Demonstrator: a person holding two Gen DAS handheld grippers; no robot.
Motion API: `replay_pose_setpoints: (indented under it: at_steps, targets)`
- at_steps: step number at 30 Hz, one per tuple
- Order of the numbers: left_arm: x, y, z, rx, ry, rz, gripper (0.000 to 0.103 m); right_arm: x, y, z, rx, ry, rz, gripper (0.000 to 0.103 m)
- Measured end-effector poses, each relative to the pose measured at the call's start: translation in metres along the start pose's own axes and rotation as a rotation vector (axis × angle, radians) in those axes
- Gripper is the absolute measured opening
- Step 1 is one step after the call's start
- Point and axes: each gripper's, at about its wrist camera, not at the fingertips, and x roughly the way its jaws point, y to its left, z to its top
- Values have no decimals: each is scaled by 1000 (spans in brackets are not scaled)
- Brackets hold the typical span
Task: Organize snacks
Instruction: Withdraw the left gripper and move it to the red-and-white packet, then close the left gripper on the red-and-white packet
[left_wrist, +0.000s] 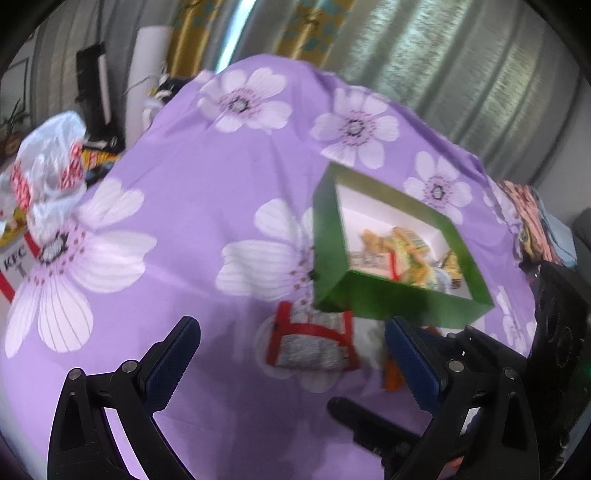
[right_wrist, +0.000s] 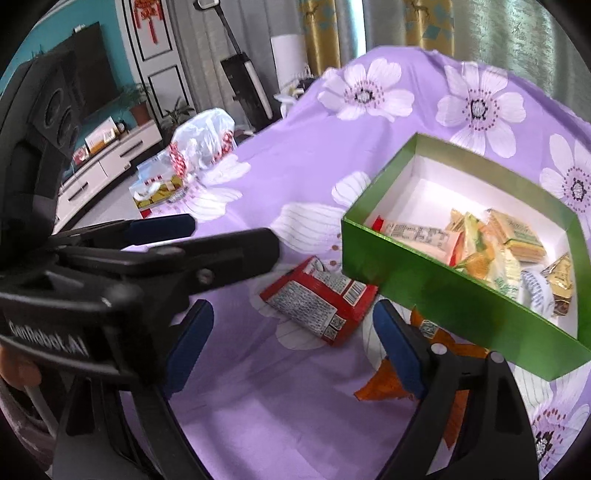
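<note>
A green box (left_wrist: 384, 295) (right_wrist: 443, 291) with a white inside stands on the purple flowered cloth (left_wrist: 192, 206) and holds several wrapped snacks (right_wrist: 480, 243). A red snack packet (left_wrist: 314, 341) (right_wrist: 321, 299) lies on the cloth just in front of the box. An orange packet (right_wrist: 391, 384) lies beside it, partly hidden under my right finger. My left gripper (left_wrist: 291, 354) is open and empty, with the red packet lying between and beyond its fingers. My right gripper (right_wrist: 291, 332) is open and empty, close behind the red packet. The left gripper shows in the right wrist view (right_wrist: 229, 236).
A white plastic bag (left_wrist: 48, 155) (right_wrist: 203, 136) with more snacks lies at the cloth's far left edge. A KFC carton (left_wrist: 14, 258) is beside it. Curtains hang behind the table. A TV stand (right_wrist: 107, 162) and plants are at the left.
</note>
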Motion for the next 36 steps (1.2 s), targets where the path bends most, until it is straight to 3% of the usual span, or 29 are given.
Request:
replay_pose_setpoints:
  at_steps: [4, 7, 15, 17, 23, 25, 26, 27, 31, 36]
  targets:
    - [14, 9, -5, -15, 37, 6, 100, 20, -9, -5, 7, 62, -66, 87]
    - [25, 13, -7, -19, 63, 0, 100, 29, -15, -7, 19, 92, -68, 85]
    - [49, 12, -9, 14, 117, -22, 100, 54, -3, 0, -100, 160, -110, 88]
    - [54, 10, -11, 31, 134, -26, 100, 66, -7, 1, -79, 224, -53, 87]
    - [58, 7, -13, 59, 142, -48, 98, 74, -10, 3, -71, 187, -33, 88]
    - [59, 5, -14, 69, 144, -67, 94, 73, -7, 0, -83, 171, -28, 83]
    - [60, 4, -14, 69, 149, -90, 86, 71, -6, -1, -92, 160, -23, 77]
    - [60, 3, -14, 66, 150, -90, 85, 70, -4, -2, -99, 151, -8, 70]
    - [61, 2, -14, 66, 148, -77, 81, 70, 0, -3, -118, 131, -4, 66]
    - [58, 7, -16, 54, 133, -65, 68, 66, 2, -3, -109, 104, 24, 56]
